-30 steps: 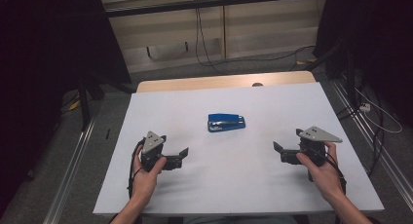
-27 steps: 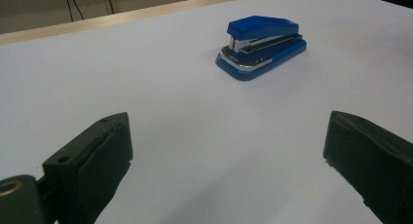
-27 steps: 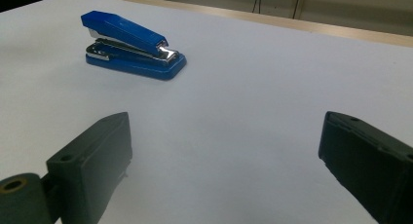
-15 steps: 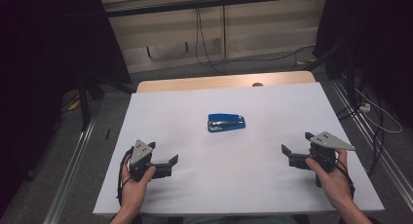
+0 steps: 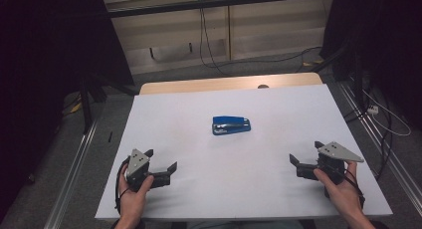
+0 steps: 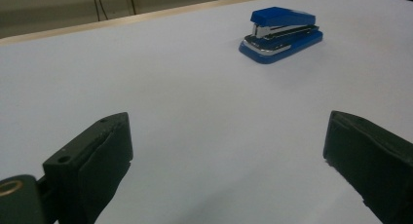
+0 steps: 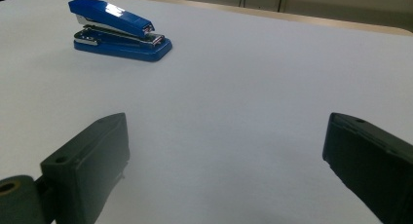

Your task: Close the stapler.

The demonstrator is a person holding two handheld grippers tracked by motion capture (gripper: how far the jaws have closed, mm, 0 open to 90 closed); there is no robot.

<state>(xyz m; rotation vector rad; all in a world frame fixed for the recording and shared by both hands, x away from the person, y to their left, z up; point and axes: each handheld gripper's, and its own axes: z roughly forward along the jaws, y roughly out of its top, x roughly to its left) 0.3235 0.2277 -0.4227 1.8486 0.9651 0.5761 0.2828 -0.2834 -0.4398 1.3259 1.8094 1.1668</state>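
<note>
A blue stapler point(image 5: 231, 125) lies closed near the middle of the white table point(image 5: 278, 99), its long side running left to right. My left gripper point(image 5: 160, 159) is held near the front left corner, open and empty, well short of the stapler. At the front right my right gripper point(image 5: 306, 152) is also open and empty. In the left gripper view the stapler point(image 6: 281, 33) sits far ahead to the right of the gripper point(image 6: 229, 151), whose jaws stand wide apart. In the right gripper view the stapler point(image 7: 119, 31) is far ahead to the left of the gripper point(image 7: 226, 151).
A strip of bare wood point(image 5: 229, 83) shows along the table's far edge. Metal rails point(image 5: 74, 179) run along the floor on both sides. Cables point(image 5: 383, 119) trail on the floor at the right and behind the table.
Both hands have drawn their grippers back toward the near edge, the left one drifting left and the right one drifting right. The stapler has not moved.
</note>
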